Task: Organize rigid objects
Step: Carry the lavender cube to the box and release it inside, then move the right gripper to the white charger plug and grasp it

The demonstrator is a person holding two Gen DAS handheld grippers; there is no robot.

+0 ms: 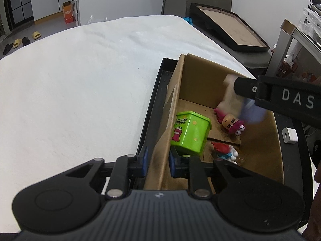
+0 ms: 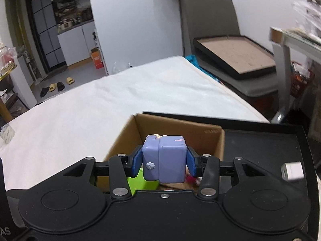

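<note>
A cardboard box (image 1: 260,140) stands in a black tray (image 1: 154,100) on a white-covered table. Inside lie a green toy bucket (image 1: 190,131), a pink-hatted figurine (image 1: 232,123) and a red-and-blue figurine (image 1: 225,152). My left gripper (image 1: 157,160) is shut on the box's left wall (image 1: 160,152). My right gripper (image 2: 163,160) is shut on a lavender block toy (image 2: 166,158) and holds it above the box (image 2: 124,140); it also shows blurred in the left wrist view (image 1: 252,112).
A white charger cube (image 2: 293,170) lies on the tray (image 2: 260,146) right of the box. A grey chair (image 2: 220,20) with a black-framed board (image 2: 236,54) stands beyond the table's far right edge. White cloth (image 1: 80,90) spreads left of the tray.
</note>
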